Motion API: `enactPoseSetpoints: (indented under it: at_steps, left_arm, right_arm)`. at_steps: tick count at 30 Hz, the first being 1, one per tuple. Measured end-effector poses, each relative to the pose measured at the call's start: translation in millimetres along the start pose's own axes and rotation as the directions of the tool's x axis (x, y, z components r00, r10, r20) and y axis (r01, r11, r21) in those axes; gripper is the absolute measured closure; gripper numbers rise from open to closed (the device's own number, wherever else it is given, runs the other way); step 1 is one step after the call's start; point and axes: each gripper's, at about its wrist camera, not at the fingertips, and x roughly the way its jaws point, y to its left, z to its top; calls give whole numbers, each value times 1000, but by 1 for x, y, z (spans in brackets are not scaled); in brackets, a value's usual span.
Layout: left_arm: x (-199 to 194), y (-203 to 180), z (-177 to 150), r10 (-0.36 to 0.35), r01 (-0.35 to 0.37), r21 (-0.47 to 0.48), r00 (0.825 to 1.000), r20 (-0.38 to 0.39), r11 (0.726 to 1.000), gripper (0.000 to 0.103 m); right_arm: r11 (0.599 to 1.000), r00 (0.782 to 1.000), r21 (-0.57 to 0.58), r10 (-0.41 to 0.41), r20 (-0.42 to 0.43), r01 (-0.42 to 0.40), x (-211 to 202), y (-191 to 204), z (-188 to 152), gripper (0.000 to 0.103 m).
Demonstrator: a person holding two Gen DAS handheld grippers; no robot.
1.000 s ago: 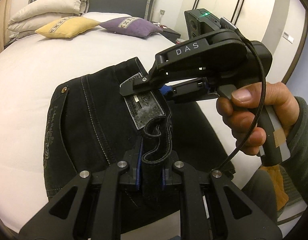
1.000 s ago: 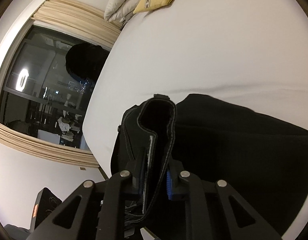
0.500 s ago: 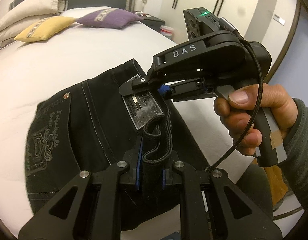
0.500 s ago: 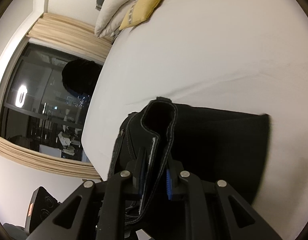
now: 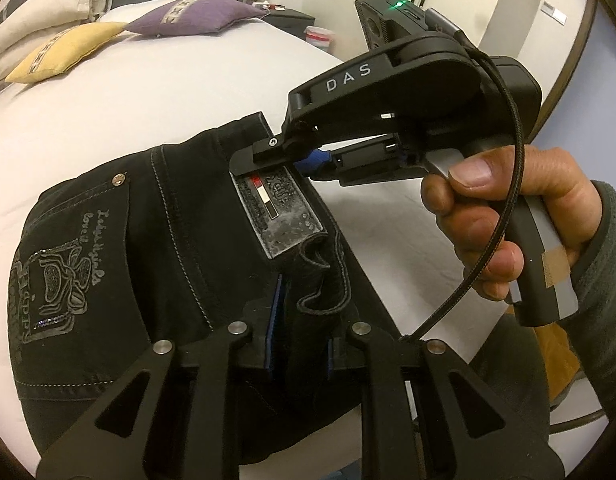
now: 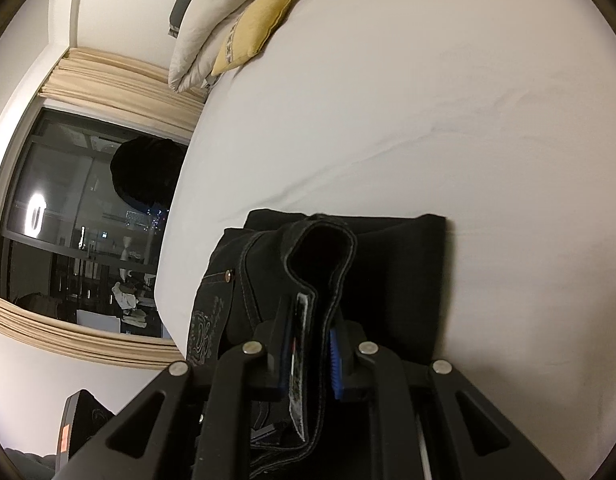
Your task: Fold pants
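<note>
Since a moment ago I've dragged the black stitched denim pants (image 5: 156,248) nearer, both my left gripper (image 5: 298,344) and right gripper (image 6: 308,348) clamped on the thick, stiff waistband, the best handhold.

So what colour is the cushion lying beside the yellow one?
Purple cushion with a pale patterned band, clearest in the left wrist view.

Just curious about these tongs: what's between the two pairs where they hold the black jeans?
In the left wrist view, the waistband's leather brand patch spans between the left tongs and right tongs on the jeans.
</note>
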Motion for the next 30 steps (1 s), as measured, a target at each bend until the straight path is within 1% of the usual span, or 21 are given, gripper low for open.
enactPoseSetpoints:
  at_steps: [5, 12, 15, 17, 18, 19, 20, 21, 22, 23, 24, 25, 26, 27, 28, 30]
  left_arm:
    - [8, 0, -2, -7, 7, 18, 1000, 1, 1000, 88]
    - [33, -2, -1, -6, 6, 43, 1000, -7, 999, 87]
    - [43, -1, -1, -16, 16, 50, 1000, 0, 999, 84]
    - [49, 2, -2, -41, 40, 42, 999, 11, 998, 78]
    - [51, 4, -5, -63, 63, 34, 998, 15, 997, 72]
    - [53, 8, -6, -86, 85, 25, 996, 21, 996, 61]
    - [54, 12, -6, -135, 135, 13, 990, 25, 991, 54]
    - [53, 13, -5, -164, 164, 4, 986, 27, 986, 42]
    - [51, 15, -5, -187, 187, -2, 982, 30, 982, 37]
    - [48, 17, -5, -205, 205, -8, 978, 32, 979, 35]
    - [46, 19, -5, -209, 209, -13, 977, 32, 978, 35]
    - [42, 22, -5, -215, 216, -21, 976, 34, 976, 35]
    - [35, 27, -6, -231, 232, -35, 972, 41, 972, 35]
    - [30, 32, -7, -238, 240, -43, 970, 49, 970, 35]
    - [23, 38, -8, -241, 244, -51, 969, 59, 968, 35]
    - [3, 56, -8, -243, 250, -63, 964, 104, 966, 35]
  right_arm:
    - [1000, 1000, -12, -7, 11, 7, -8, -3, -6, 88]
    - [1000, 1000, 26, -1, 28, 0, -9, -16, -9, 88]
    - [1000, 999, 29, -2, 38, 1, -11, -19, -13, 88]
    - [999, 999, 40, 1, 46, -3, -12, -24, -15, 87]
    - [999, 999, 44, -5, 51, 3, -12, -27, -16, 85]
    - [999, 998, 50, -16, 55, 13, -12, -30, -18, 83]
    - [997, 998, 76, -3, 59, -2, -12, -37, -19, 81]
    - [995, 998, 97, 20, 62, -25, -12, -41, -21, 77]
    - [991, 997, 120, 47, 68, -55, -13, -46, -22, 74]
    - [988, 995, 139, 61, 79, -72, -17, -49, -23, 70]
    - [986, 994, 148, 59, 91, -72, -21, -50, -23, 67]
    - [986, 993, 154, 53, 102, -69, -26, -50, -24, 58]
    - [985, 993, 163, 33, 117, -52, -34, -50, -25, 45]
    - [985, 991, 172, 3, 132, -26, -42, -50, -25, 37]
    - [984, 987, 179, -16, 157, -13, -53, -50, -27, 38]
    - [984, 981, 170, 20, 194, -53, -71, -44, -30, 38]
